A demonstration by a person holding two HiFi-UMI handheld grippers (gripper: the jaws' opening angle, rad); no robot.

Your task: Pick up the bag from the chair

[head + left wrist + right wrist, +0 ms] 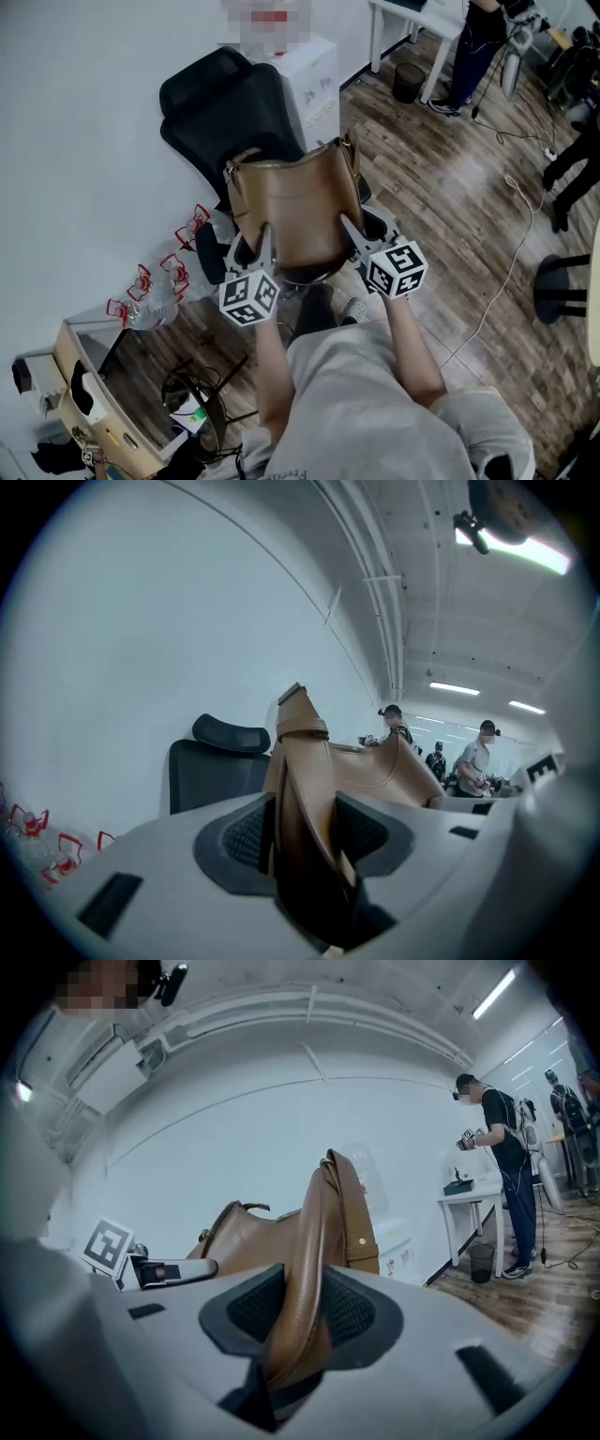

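A tan leather bag (295, 208) hangs in the air over the black office chair (230, 111), held up by both grippers at its lower corners. My left gripper (265, 246) is shut on the bag's left edge; the left gripper view has the tan leather (305, 799) pinched between the ribbed pads. My right gripper (349, 234) is shut on the right edge, and the right gripper view shows the bag's side seam (309, 1269) squeezed between its pads. The bag's mouth faces the chair's backrest.
A white wall runs along the left. Clear bottles with red caps (155, 286) lie on the floor left of the chair. A cardboard box (89, 394) stands at lower left. A white cabinet (314, 80) is behind the chair. People stand by a white table (417, 23) at upper right; a cable (506, 253) crosses the wood floor.
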